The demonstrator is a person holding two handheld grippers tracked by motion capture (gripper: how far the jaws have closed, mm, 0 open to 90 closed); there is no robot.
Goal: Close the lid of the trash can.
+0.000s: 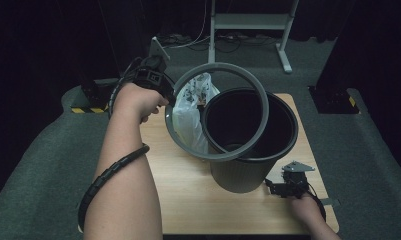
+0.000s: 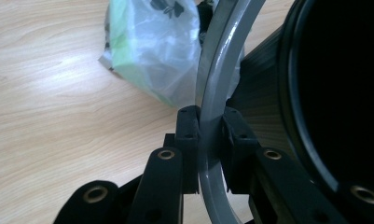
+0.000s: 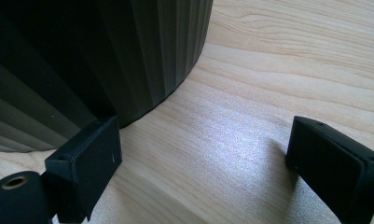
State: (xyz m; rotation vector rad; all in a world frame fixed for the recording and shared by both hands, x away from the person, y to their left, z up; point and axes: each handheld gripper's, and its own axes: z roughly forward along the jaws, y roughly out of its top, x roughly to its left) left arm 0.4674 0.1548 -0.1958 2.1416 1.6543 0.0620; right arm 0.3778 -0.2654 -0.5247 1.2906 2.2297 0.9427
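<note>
L gripper clamps grey plastic hoop ring, tilted above black ribbed plastic bin on table. Ring: light, stiff, smooth; grip rim edge. R gripper open, empty.

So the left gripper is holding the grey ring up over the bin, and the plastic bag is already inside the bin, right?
Not quite. The left gripper does hold the grey ring over the bin, but the plastic bag is not inside the bin. It lies on the table beside the bin, outside its wall. The left gripper view shows it resting on the wood.
</note>
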